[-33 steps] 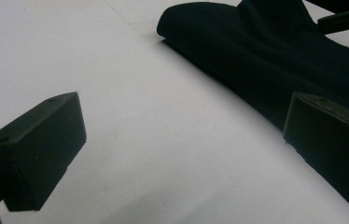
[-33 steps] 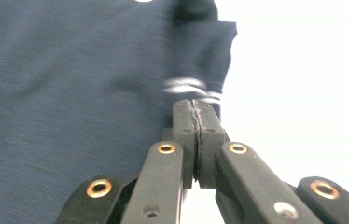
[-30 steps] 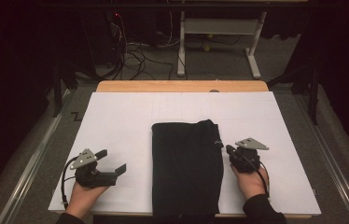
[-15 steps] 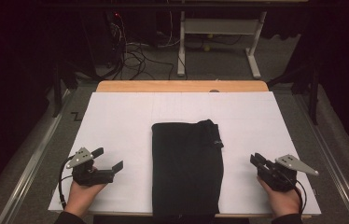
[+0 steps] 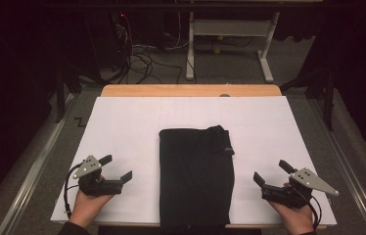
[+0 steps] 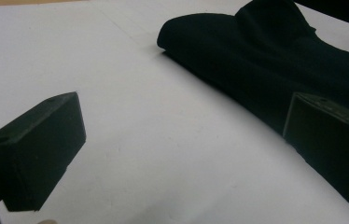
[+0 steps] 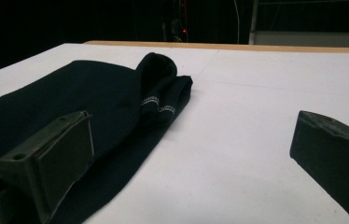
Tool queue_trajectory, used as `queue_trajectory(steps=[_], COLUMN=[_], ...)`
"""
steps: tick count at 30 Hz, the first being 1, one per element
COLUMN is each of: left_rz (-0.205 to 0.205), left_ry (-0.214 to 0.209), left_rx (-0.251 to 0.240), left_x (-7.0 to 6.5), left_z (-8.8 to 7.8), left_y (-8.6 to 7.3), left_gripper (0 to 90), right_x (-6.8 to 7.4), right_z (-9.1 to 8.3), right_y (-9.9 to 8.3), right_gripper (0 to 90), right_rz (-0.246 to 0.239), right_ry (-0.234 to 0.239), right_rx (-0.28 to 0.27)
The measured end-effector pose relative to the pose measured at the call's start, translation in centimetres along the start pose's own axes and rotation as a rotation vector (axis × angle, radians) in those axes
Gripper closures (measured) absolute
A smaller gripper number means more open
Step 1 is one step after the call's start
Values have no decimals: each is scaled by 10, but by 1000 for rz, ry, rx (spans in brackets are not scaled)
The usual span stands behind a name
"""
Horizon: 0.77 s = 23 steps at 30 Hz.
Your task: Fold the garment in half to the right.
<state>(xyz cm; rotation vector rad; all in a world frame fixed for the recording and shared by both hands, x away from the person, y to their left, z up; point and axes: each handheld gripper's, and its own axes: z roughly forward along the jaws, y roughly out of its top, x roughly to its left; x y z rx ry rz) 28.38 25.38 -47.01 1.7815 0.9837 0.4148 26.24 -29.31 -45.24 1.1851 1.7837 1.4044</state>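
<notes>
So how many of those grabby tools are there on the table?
2. The left tool sits on the white sheet left of the folded black garment, and the right tool sits to the garment's right. Both are open and hold nothing.

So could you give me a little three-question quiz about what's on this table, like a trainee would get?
1. True or false: the right gripper is clamped on the folded black garment.
2. Which colour is the table cover? A) white B) green C) red
3. The left gripper rests to the garment's ____ in the high view.

Key: 1 false, its fingers stand open, apart from the cloth, having just been opening. 2 A. 3 left.
</notes>
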Motion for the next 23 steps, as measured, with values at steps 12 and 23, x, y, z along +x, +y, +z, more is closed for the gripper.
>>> queue_trajectory(steps=[12,23], left_rz=[19,9], left_ry=[11,20], left_rx=[10,11], left_x=[-1,2], left_z=[0,-2], left_y=[0,-1], left_gripper=[0,0], right_x=[1,-1], right_z=[-6,1], right_y=[-2,-6], right_gripper=[2,2], right_rz=[-60,-54], right_ry=[-19,-26], right_rx=[7,43])
